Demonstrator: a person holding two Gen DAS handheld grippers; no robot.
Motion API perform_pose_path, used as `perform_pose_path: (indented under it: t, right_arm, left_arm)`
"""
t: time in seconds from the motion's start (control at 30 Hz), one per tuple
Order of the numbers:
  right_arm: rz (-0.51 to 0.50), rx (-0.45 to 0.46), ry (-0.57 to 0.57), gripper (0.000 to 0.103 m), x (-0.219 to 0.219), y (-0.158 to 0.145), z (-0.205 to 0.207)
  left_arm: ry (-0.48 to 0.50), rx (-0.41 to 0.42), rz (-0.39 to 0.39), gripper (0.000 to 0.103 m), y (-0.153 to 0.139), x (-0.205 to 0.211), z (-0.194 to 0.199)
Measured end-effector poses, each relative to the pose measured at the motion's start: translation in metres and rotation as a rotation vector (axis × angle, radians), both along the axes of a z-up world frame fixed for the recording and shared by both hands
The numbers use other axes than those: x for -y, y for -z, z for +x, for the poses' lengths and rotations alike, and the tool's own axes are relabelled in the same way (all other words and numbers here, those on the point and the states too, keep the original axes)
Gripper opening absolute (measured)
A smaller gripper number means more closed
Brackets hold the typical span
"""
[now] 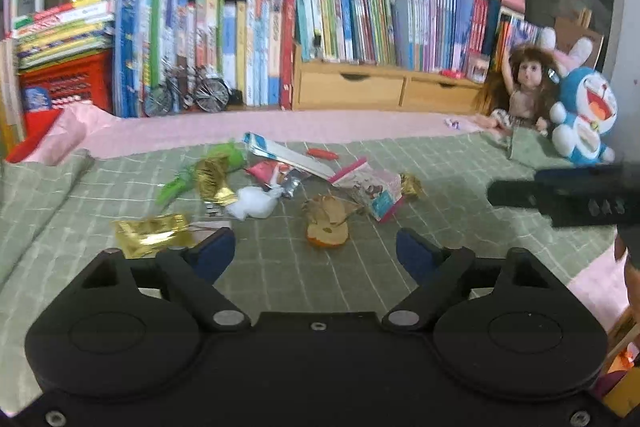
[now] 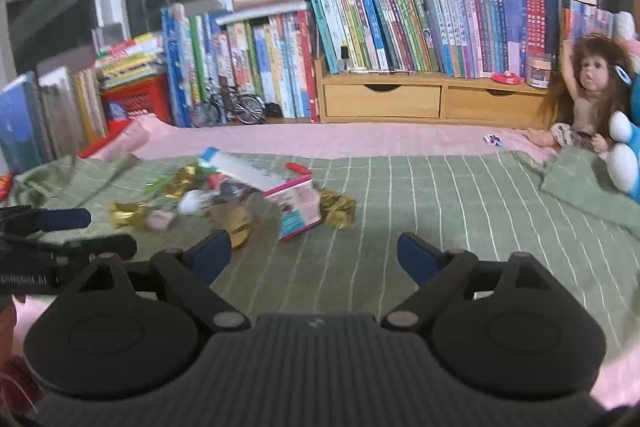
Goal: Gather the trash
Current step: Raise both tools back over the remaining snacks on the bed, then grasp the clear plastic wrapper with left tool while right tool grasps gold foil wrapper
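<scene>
A long row of books [image 1: 280, 27] fills the far side, some standing on a wooden drawer unit [image 1: 384, 87], with a red crate [image 1: 68, 83] at far left. A green checked cloth [image 1: 280, 267] covers the near surface, over a pink sheet [image 1: 280, 127] that shows beyond it. At far right sit a long-haired doll [image 1: 524, 83] and a blue-and-white plush toy [image 1: 584, 115]; a small model bicycle [image 1: 192, 93] stands before the books at left.

The trash lies in a loose heap on the green cloth, left of centre: a flat white-and-blue packet [image 1: 280, 153], a pink carton [image 1: 376, 191], gold foil wrappers [image 1: 152, 233], a crumpled green wrapper [image 1: 212, 163], a white tissue wad [image 1: 256, 201] and a brown-orange scrap [image 1: 328, 223] nearest the left claw [image 1: 315, 251].

The left claw has its fingers wide apart with nothing between them, just short of the heap. The right claw [image 2: 315, 253] also stands apart and empty, over bare cloth with the carton ahead to its left. Each claw shows at the edge of the other's view.
</scene>
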State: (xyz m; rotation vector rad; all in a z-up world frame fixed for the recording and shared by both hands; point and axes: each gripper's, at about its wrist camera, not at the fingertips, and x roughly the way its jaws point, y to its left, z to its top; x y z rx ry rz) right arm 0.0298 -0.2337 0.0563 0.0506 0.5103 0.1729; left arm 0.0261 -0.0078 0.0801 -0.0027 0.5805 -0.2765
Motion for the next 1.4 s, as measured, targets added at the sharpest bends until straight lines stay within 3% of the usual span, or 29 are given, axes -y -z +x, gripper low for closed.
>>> perform_pose_path:
  t: [0.23, 0.47, 0.5, 0.6, 0.67, 0.73, 0.87, 1.4]
  right_arm:
    - [-0.018, -0.114, 0.017, 0.077, 0.005, 0.024, 0.077]
    - [-0.045, -0.169, 0.003, 0.077, -0.001, 0.044, 0.123]
    - [-0.040, -0.178, -0.003, 0.077, -0.001, 0.047, 0.129]
    - [-0.048, -0.197, -0.016, 0.077, -0.005, 0.054, 0.143]
    - [-0.046, -0.216, -0.027, 0.072, -0.008, 0.060, 0.149]
    - [-0.029, -0.223, -0.029, 0.054, -0.008, 0.063, 0.148]
    - [-0.012, -0.200, -0.032, 0.036, -0.004, 0.062, 0.136]
    - [0.080, -0.097, -0.044, 0.034, 0.016, 0.028, 0.053]
  left_arm:
    - [0.006, -0.061, 0.009, 0.075, 0.036, 0.032, 0.062]
    - [-0.010, -0.082, 0.044, 0.071, 0.056, 0.054, 0.108]
    - [-0.013, -0.090, 0.039, 0.067, 0.059, 0.055, 0.113]
    - [-0.011, -0.129, 0.022, 0.043, 0.066, 0.058, 0.123]
    - [-0.024, -0.123, 0.025, 0.035, 0.067, 0.058, 0.124]
    - [-0.012, -0.112, 0.034, 0.031, 0.066, 0.058, 0.121]
    - [0.000, -0.097, 0.029, 0.031, 0.058, 0.054, 0.110]
    - [0.051, 0.016, -0.041, 0.031, 0.009, 0.041, 0.039]
